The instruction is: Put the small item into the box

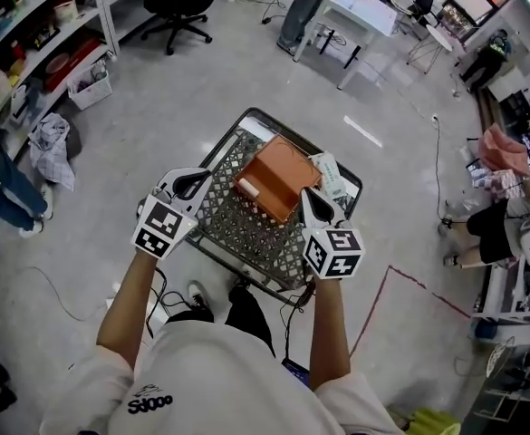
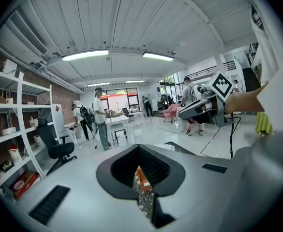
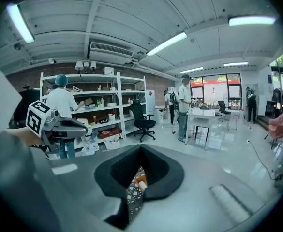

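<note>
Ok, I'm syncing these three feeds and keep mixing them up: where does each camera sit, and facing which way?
Head view: on the head, steeply down onto the mesh basket and orange box; both forearms, left gripper, right gripper.
Left gripper view: on that gripper, across the room toward desks; its shut jaws, the other gripper.
Right gripper view: on that gripper, toward shelves; likewise.
Both gripper views glimpse the box.

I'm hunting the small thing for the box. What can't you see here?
Inside the orange box: head view shows only its top.
Near corners of the mesh cart: head view, left claw and right claw cover them.
Both gripper views: shut jaws leave only a sliver of cart.
Print on the white packet: head view, too small.
</note>
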`<act>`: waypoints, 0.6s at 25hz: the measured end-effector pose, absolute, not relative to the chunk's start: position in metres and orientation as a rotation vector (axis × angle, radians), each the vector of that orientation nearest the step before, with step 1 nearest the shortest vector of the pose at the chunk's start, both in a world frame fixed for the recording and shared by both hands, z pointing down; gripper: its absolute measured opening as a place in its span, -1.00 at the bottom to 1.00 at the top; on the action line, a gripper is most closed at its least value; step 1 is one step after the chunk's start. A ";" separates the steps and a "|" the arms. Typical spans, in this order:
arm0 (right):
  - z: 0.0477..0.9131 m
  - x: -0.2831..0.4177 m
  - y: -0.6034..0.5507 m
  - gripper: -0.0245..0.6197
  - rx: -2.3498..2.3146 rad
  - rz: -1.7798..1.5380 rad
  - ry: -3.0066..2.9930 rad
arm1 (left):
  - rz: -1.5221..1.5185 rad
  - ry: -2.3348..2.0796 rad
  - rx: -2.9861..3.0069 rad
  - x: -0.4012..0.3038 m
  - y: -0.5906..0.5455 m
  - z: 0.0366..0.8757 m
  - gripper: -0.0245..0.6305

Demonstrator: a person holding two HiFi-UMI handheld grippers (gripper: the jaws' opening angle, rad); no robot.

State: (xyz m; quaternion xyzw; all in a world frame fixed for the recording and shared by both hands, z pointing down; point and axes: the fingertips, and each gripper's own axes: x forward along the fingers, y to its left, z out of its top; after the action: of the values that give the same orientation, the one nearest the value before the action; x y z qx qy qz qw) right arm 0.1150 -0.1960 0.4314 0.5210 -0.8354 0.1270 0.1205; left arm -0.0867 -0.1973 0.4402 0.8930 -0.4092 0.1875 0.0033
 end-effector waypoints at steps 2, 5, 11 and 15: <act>0.417 0.114 -0.188 -0.89 1.536 0.307 -2.443 | 0.569 -1.282 2.828 -0.087 -0.194 0.430 -0.92; 0.398 0.112 -0.175 -0.89 1.555 0.220 -2.439 | 0.541 -1.277 2.865 -0.088 -0.188 0.416 -0.92; 0.362 0.111 -0.152 -0.89 1.588 0.087 -2.449 | 0.502 -1.258 2.933 -0.082 -0.176 0.390 -0.92; 0.341 0.105 -0.140 -0.89 1.583 0.003 -2.453 | 0.479 -1.254 2.983 -0.078 -0.169 0.370 -0.92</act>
State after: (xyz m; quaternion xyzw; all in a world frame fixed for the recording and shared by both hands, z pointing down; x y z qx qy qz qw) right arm 0.1049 -0.1401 0.3414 0.5389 -0.8350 0.0011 0.1108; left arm -0.0783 -0.1691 0.3704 0.9100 -0.3827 0.1461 -0.0647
